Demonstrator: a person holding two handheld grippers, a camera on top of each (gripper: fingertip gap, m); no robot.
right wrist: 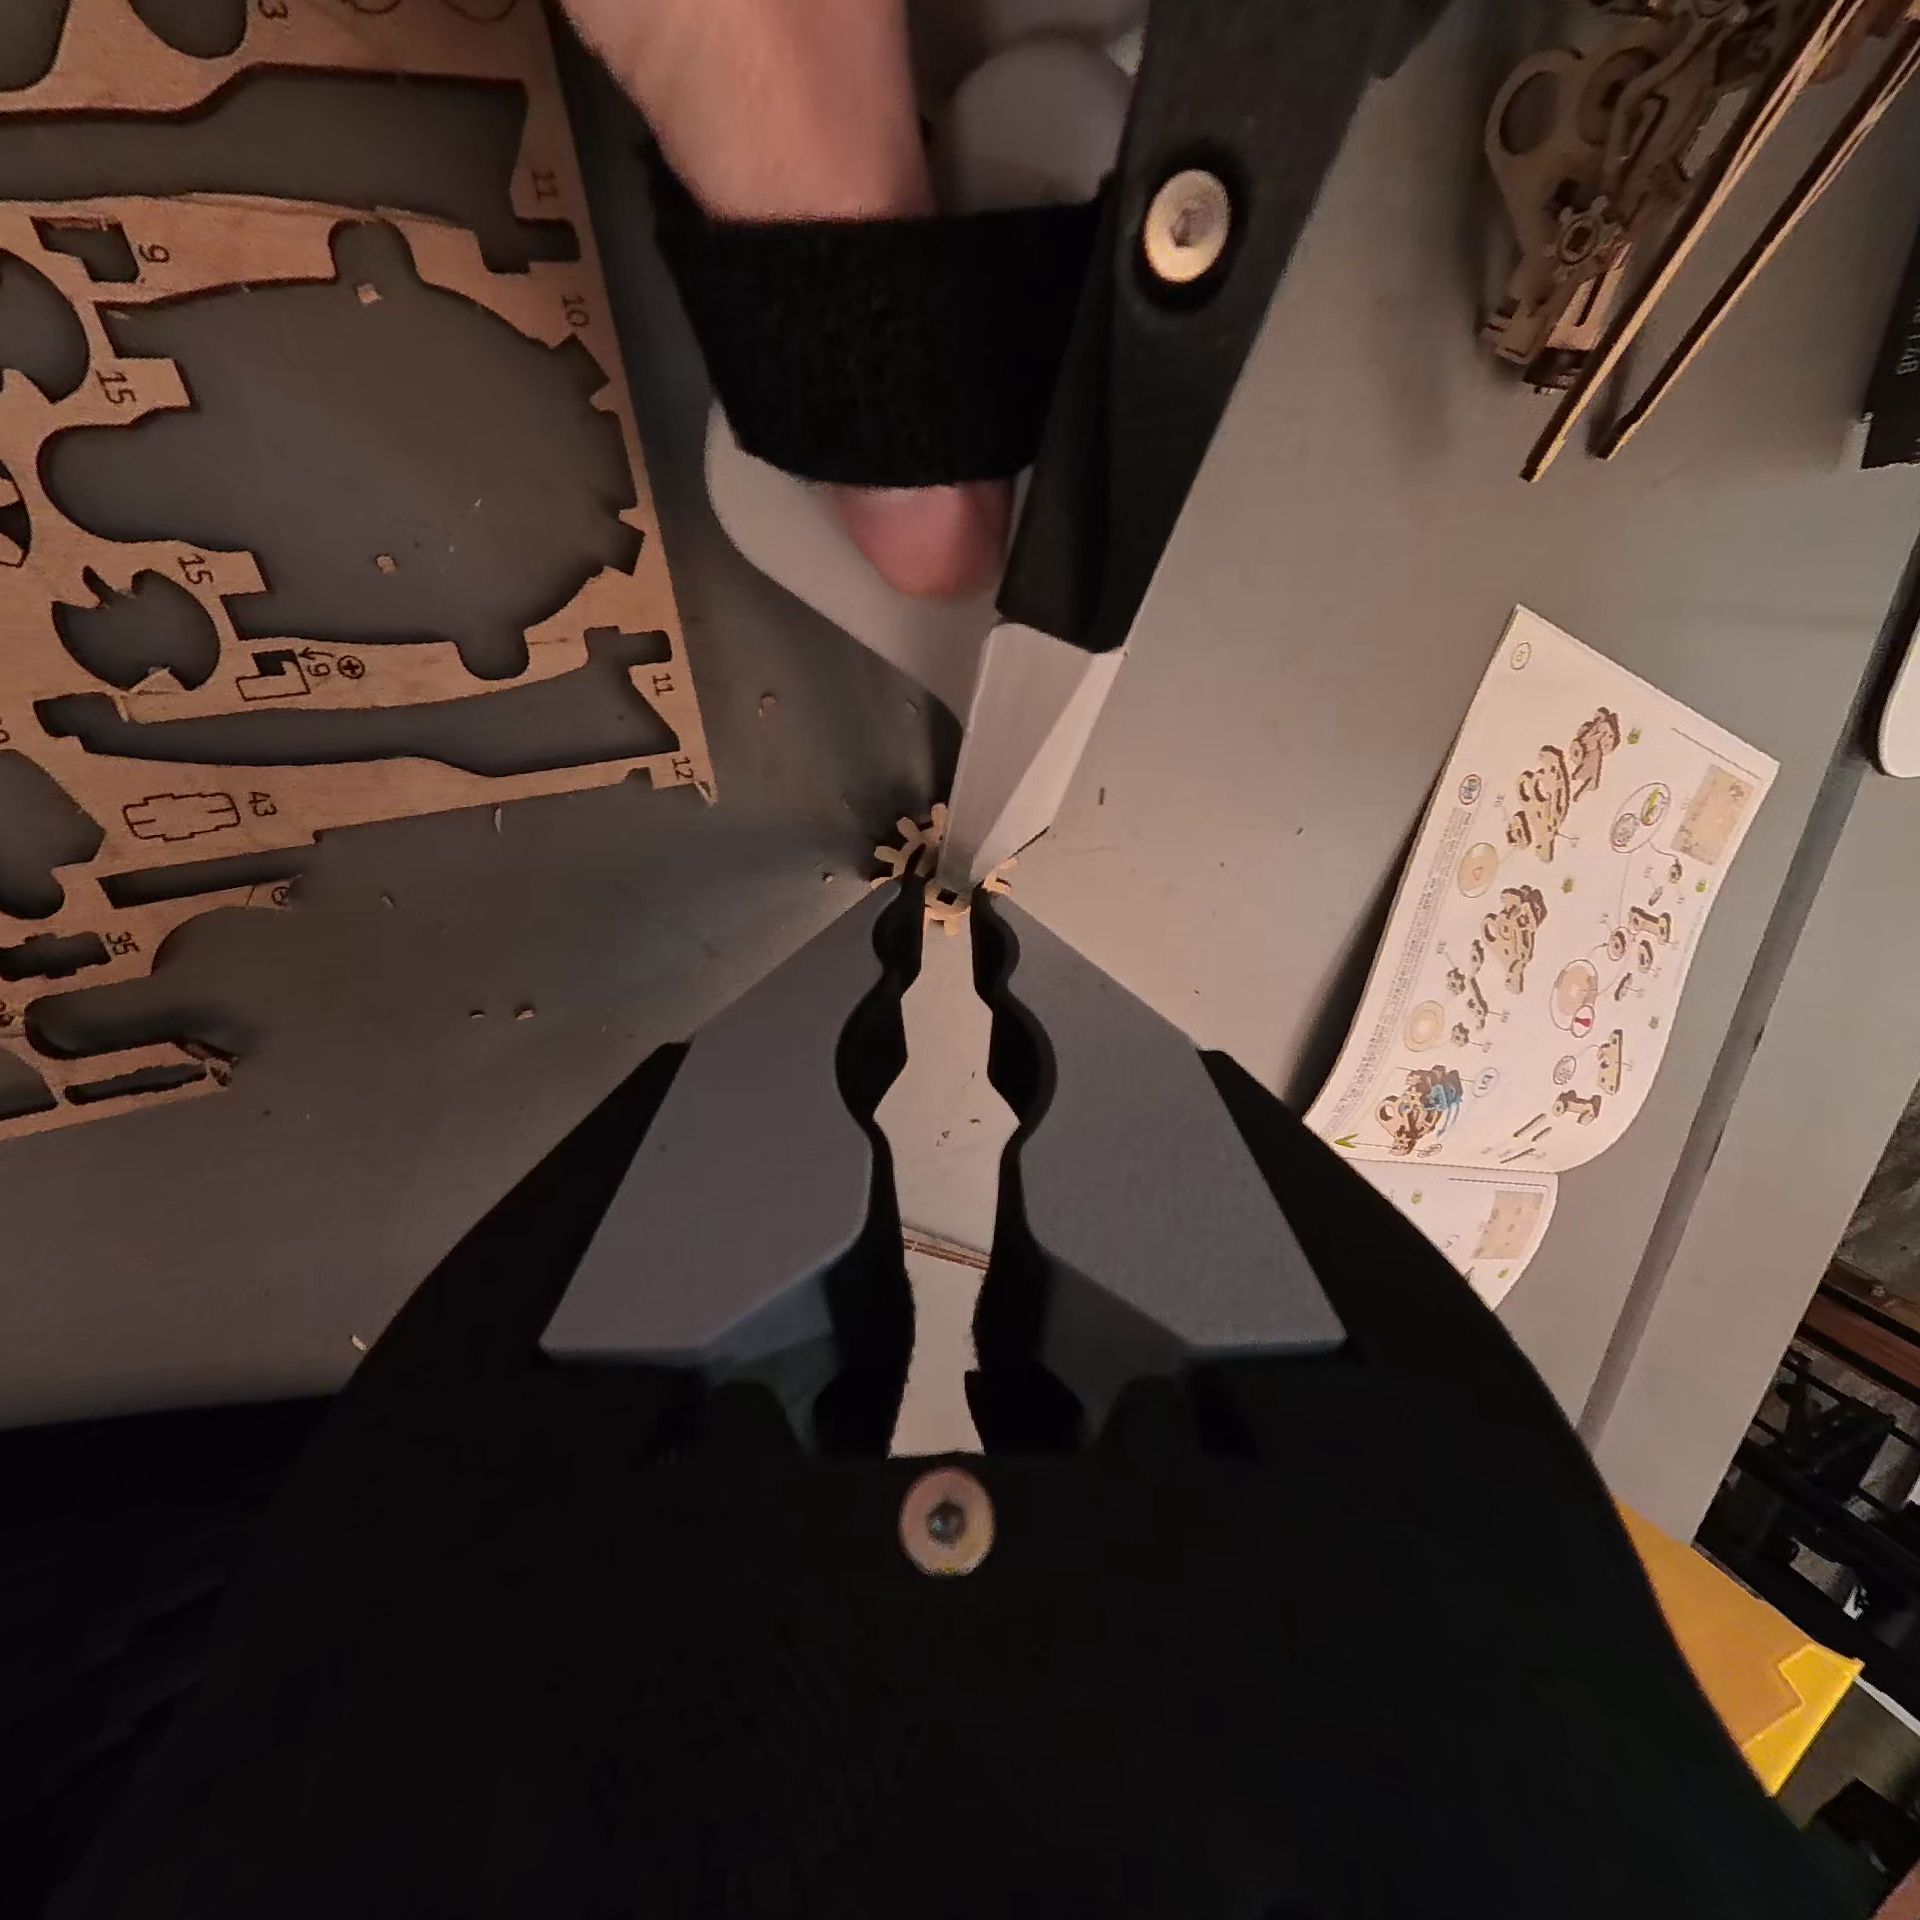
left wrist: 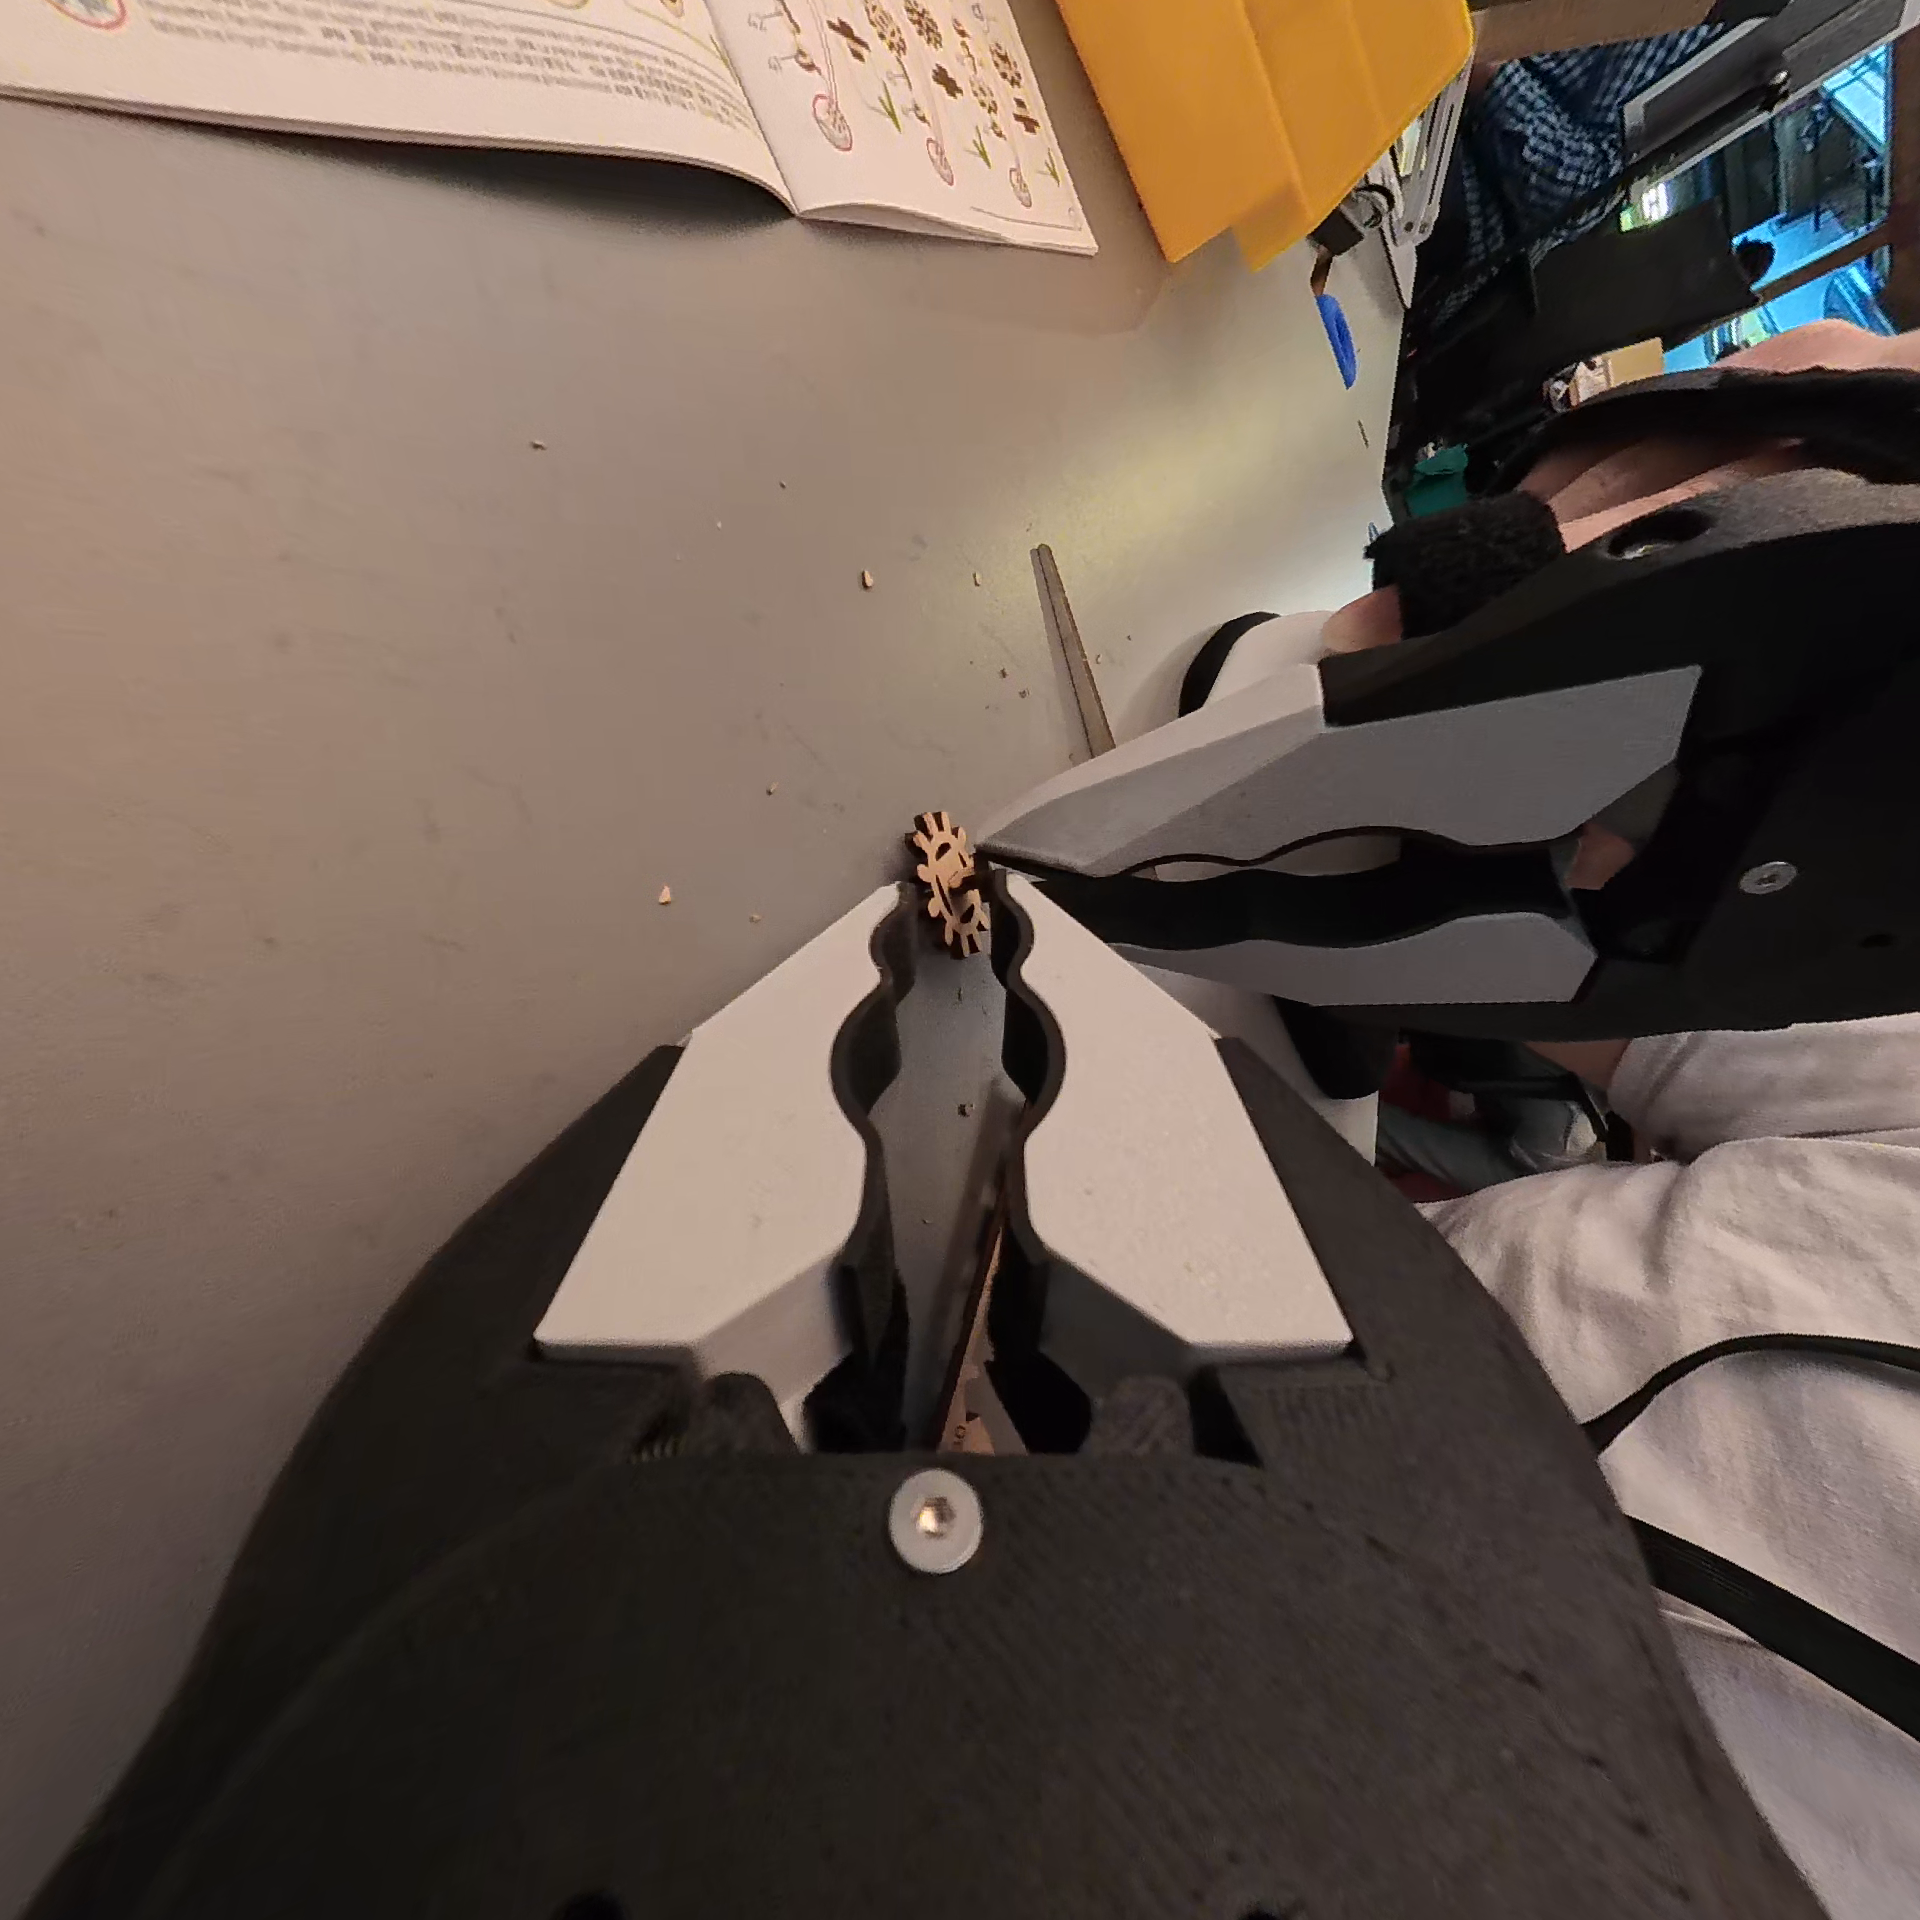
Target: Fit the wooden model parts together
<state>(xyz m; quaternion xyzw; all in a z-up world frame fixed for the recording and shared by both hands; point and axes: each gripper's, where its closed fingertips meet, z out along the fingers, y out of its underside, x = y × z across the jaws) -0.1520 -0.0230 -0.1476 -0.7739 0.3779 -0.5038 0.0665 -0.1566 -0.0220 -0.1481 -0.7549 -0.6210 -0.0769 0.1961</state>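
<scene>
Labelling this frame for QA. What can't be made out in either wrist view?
- Joint between the two wooden gears: too small in the left wrist view, and covered by the left tool tip in the right wrist view.
- Right tool grip: its tips crowd the gears, so contact is unclear.
- Wooden parts sheet: cut off by the frame's left edge, right wrist view.
- Partly built wooden model: blurred, cut off at the top.

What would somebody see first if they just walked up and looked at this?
Probably the tiny wooden gear, pinched at the tips of the left claw over the grey table, with the right claw nosing in beside it. Next, the big wooden sheet full of cut-out holes, lying to the left in the right wrist view, and the picture instruction booklet lying open on the right.
</scene>
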